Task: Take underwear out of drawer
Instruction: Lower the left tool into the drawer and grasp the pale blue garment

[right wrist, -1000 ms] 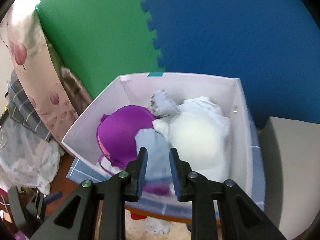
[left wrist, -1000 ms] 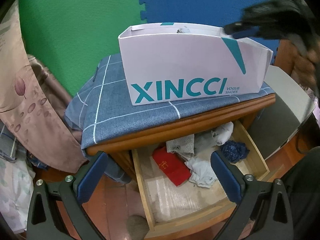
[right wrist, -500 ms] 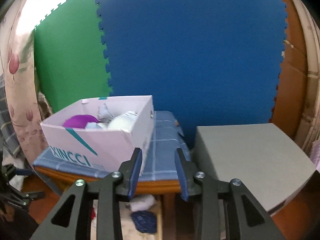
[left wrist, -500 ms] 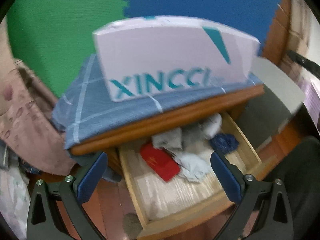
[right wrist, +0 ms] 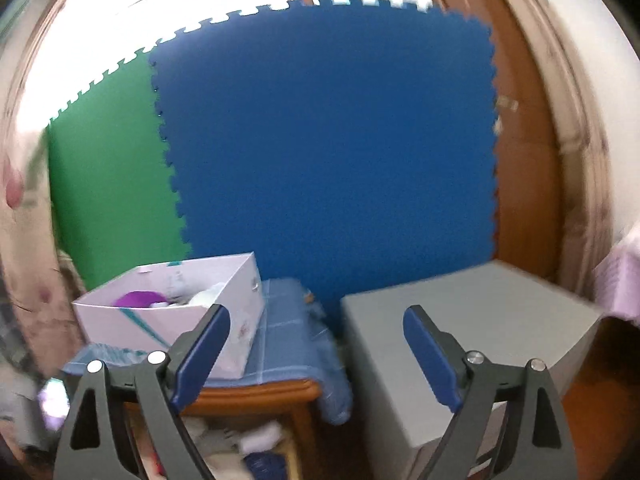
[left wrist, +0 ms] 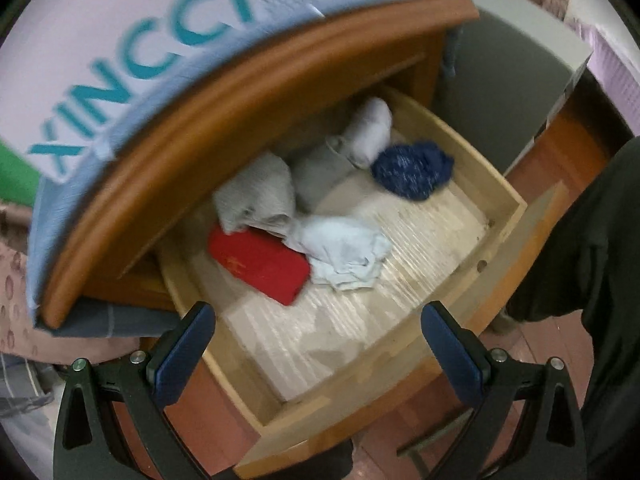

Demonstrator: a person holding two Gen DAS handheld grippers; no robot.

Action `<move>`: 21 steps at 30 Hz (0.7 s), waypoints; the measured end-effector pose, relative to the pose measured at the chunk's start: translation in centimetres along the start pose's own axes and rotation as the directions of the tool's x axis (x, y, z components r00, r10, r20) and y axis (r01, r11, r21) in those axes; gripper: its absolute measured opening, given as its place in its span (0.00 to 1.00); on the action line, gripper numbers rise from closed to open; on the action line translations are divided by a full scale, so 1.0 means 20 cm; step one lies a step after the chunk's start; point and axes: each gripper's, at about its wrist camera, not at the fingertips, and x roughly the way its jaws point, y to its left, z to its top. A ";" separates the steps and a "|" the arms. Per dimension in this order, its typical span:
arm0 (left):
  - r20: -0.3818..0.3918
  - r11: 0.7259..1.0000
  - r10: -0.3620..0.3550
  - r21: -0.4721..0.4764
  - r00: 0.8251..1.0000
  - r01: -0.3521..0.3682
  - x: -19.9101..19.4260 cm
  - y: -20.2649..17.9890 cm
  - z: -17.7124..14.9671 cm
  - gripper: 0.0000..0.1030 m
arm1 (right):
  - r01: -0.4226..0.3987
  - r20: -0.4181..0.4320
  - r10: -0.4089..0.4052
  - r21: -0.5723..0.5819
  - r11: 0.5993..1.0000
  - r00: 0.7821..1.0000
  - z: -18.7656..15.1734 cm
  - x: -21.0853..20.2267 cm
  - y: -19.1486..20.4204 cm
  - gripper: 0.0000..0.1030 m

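Blue and green foam mats (right wrist: 328, 152) back the cloth-covered nightstand (left wrist: 256, 92); my left gripper (left wrist: 316, 344) gapes empty over its open drawer (left wrist: 500, 208), my right gripper (right wrist: 316, 344) is opening, empty.

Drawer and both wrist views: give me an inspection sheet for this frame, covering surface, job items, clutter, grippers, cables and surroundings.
Surface: wooden drawer pulled open under the nightstand top; pale liner on its floor.
Job's things: light blue crumpled garment, grey folded pieces, white roll and dark blue patterned piece, all lying in the drawer.
Clutter: red flat case in the drawer, partly under the grey fabric.
Grippers: left gripper open above the drawer, nothing between its fingers; right gripper opening, empty, facing the wall.
Cables: nothing seen.
Surroundings: XINCCI shoe box holding clothes on a blue checked cloth; grey box beside it; blue and green foam mats.
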 end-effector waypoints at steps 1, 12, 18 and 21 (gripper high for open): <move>-0.023 1.000 -0.001 -0.001 1.000 0.001 0.04 -0.02 0.02 0.99 | 0.009 -0.010 -0.009 0.010 1.000 1.000 0.00 0.01 -0.01 0.88; -0.254 0.971 -0.088 -0.236 0.963 0.026 0.43 -0.08 0.22 0.99 | 0.058 -0.037 -0.059 -0.036 0.998 0.998 0.00 -0.05 -0.13 0.88; -0.336 0.898 -0.109 -0.438 0.936 -0.053 0.60 -0.02 0.23 0.99 | 0.063 -0.014 -0.064 -0.043 0.997 0.998 0.00 -0.11 -0.22 0.88; -0.363 0.831 -0.153 -0.551 0.919 -0.079 0.67 0.03 0.20 0.99 | 0.063 -0.013 -0.063 -0.009 0.998 0.998 0.00 -0.12 -0.28 0.88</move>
